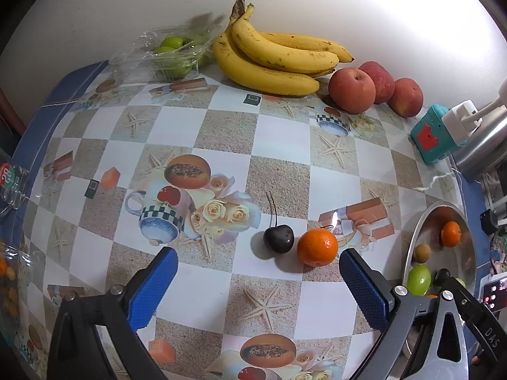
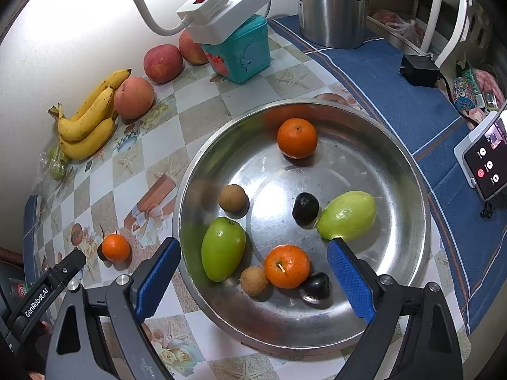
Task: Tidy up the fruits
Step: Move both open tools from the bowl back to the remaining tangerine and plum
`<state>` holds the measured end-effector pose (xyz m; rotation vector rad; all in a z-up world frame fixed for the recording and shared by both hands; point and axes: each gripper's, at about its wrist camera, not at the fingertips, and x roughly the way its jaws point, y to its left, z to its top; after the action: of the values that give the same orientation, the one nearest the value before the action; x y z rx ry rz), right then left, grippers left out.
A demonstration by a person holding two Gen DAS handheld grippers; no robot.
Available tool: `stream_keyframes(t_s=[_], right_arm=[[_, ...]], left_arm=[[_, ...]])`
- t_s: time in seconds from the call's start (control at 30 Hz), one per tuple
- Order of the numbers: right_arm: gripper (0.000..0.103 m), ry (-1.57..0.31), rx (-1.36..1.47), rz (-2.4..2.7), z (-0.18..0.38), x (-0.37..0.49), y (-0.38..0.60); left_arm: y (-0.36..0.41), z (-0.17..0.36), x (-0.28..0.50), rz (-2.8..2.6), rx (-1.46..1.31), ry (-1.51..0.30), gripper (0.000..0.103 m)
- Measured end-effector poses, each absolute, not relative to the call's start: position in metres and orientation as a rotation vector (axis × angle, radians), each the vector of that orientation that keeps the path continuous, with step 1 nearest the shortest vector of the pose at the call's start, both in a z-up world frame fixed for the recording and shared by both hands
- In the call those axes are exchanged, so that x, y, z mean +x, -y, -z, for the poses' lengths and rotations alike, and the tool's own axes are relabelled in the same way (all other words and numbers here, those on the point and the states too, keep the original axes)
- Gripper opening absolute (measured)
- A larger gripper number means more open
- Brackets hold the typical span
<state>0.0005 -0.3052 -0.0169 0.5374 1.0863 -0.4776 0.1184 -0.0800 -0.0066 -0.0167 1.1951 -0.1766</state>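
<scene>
A small orange (image 1: 317, 243) and a dark cherry (image 1: 279, 238) with a long stem lie side by side on the patterned tablecloth, just ahead of my open, empty left gripper (image 1: 258, 281). The same orange shows in the right wrist view (image 2: 115, 247). A steel bowl (image 2: 408, 253) holds two oranges (image 2: 297, 138) (image 2: 287, 266), two green fruits (image 2: 223, 248) (image 2: 346, 216), two brown longans (image 2: 232, 198), and two dark fruits (image 2: 305, 208). My right gripper (image 2: 253, 277) is open and empty over the bowl's near side.
Bananas (image 1: 272, 53), three apples (image 1: 351, 90) and a clear box of green fruits (image 1: 172, 52) line the back wall. A teal box (image 2: 240, 52) carrying a white power strip (image 2: 221, 6), a steel kettle (image 2: 332, 6) and a phone (image 2: 486, 158) stand around the bowl.
</scene>
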Motion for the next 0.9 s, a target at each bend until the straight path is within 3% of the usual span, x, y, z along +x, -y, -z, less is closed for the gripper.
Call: stream_keyframes(t_s=[0.47, 0.9], right_arm=[[0.094, -1.103, 0.505, 0.462, 0.016, 0.006, 0.297], [0.094, -1.069, 0.386, 0.326, 0.003, 0.027, 0.249]], left_arm=[[0.074, 0.001, 0.120, 0.176, -0.007, -1.183, 0.103], [0.016, -0.011, 0.136, 0.031, -0.015, -1.130, 0.103]])
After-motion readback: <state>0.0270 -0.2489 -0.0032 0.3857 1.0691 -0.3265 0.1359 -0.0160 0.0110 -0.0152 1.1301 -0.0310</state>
